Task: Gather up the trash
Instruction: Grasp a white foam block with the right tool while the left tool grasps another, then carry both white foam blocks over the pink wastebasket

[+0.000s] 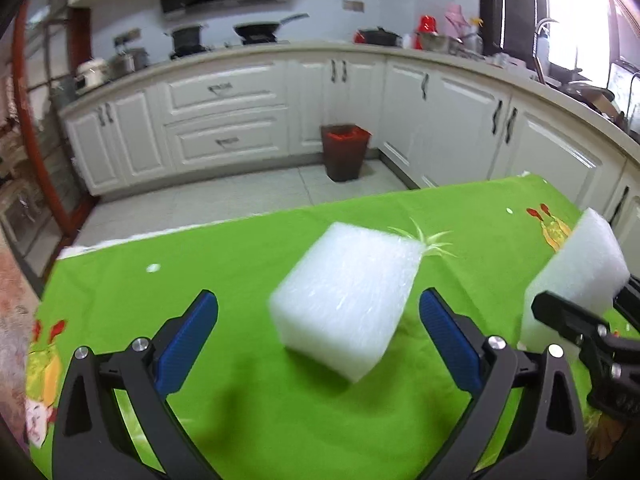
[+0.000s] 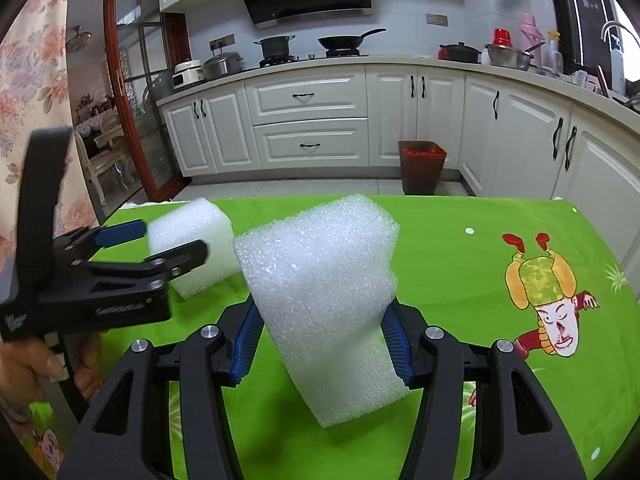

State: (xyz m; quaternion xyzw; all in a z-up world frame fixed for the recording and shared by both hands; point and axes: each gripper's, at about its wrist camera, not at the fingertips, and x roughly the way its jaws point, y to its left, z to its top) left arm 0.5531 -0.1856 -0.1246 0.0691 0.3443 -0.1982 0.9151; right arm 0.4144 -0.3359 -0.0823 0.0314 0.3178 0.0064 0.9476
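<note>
Two white foam blocks over a green cartoon-print cloth (image 2: 460, 248) covering the surface.

Right gripper (image 2: 322, 344): clenched on the right block (image 2: 324, 284). Blue pads press both sides of its lower half; the block stands tilted, top leaning away from the camera. Its lower corner looks lifted off the cloth, though contact cannot be told for certain. In the left wrist view this same block (image 1: 576, 268) shows at the far right edge with black gripper parts across its base.

Left gripper (image 1: 318, 344): released, jaws spread wide. The left block (image 1: 344, 300) lies between and just ahead of the fingers, touching neither pad, resting on the cloth with one corner towards the camera. From the right wrist view the left gripper (image 2: 176, 244) reaches in from the left, fingers either side of the block (image 2: 192, 244), with a hand (image 2: 36, 364) on its handle.

Bin (image 2: 421, 166), dark with red liner, stands on the kitchen floor beyond the surface, against white cabinets (image 2: 308, 120). Well apart from both blocks.
</note>
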